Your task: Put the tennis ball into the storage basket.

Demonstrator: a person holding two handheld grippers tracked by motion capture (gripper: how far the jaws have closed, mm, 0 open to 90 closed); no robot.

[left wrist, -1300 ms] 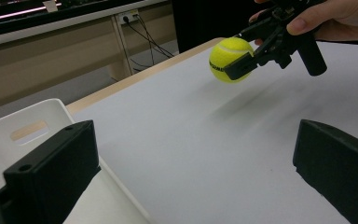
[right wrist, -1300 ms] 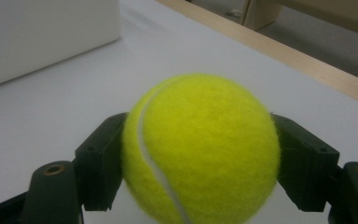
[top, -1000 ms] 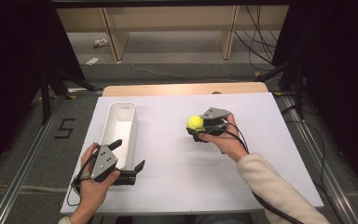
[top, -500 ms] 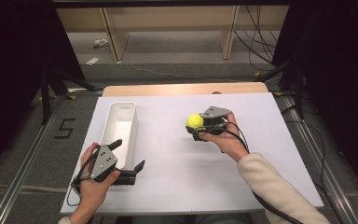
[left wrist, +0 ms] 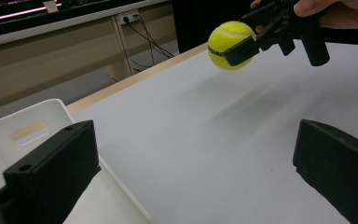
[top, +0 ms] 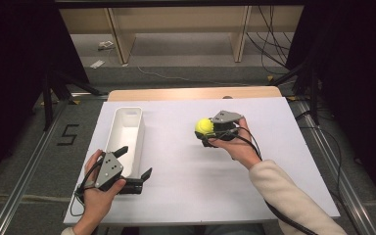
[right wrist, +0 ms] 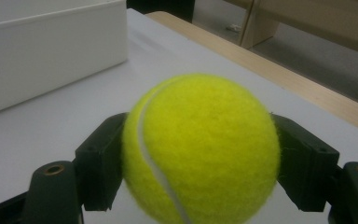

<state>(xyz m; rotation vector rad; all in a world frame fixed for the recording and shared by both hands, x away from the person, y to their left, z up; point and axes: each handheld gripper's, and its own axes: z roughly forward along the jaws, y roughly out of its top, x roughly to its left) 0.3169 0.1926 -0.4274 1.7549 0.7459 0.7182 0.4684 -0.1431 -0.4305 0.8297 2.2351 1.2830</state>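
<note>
Your right gripper [top: 208, 133] holds the fuzzy yellow-green tennis ball [top: 204, 126] between its two black jaws, lifted above the middle of the white table sheet [top: 176, 196]. The ball is pinched at its widest part, which is good; keep this firm squeeze and do not tilt the wrist, because the round felt can slip out.

I judge the long white plastic bin [top: 127, 132] at your left is the goal. Carry the ball over its open top, go down low inside, and only then let the jaws part, so the ball does not bounce out.

Your left gripper [top: 132, 166] has its jaws wide apart and empty, just beside the near end of the bin; it can steady the bin wall.

The ball carries dark printed letters, partly hidden; I cannot read the brand. A number "5" [top: 68, 134] is marked on the floor.
</note>
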